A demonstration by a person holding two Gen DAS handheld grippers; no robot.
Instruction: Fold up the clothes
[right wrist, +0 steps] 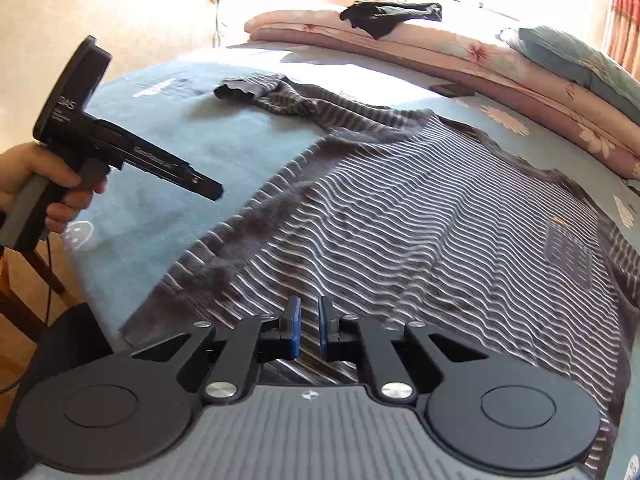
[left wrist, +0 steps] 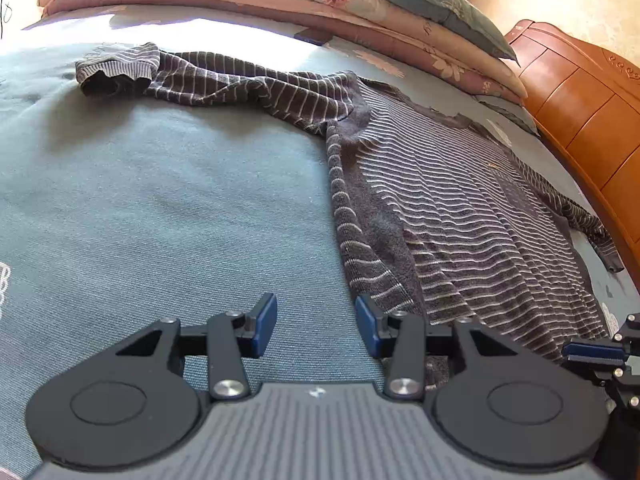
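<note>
Teal bedspread (left wrist: 160,184) bears a striped sweater (left wrist: 460,208), hem hidden beneath grippers; left gripper (left wrist: 316,326) released, right gripper (right wrist: 309,332) nearly closed, gripping nothing.

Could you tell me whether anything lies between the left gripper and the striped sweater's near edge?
Nothing visible does. The left gripper hangs open over bare bed cover, and the striped sweater lies just beside its right finger, with only cover between them.

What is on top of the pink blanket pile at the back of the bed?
A crumpled black cloth lies on the folded pink quilts, and a grey-green pillow leans on them. What lies under the cloth or pillow is hidden.
</note>
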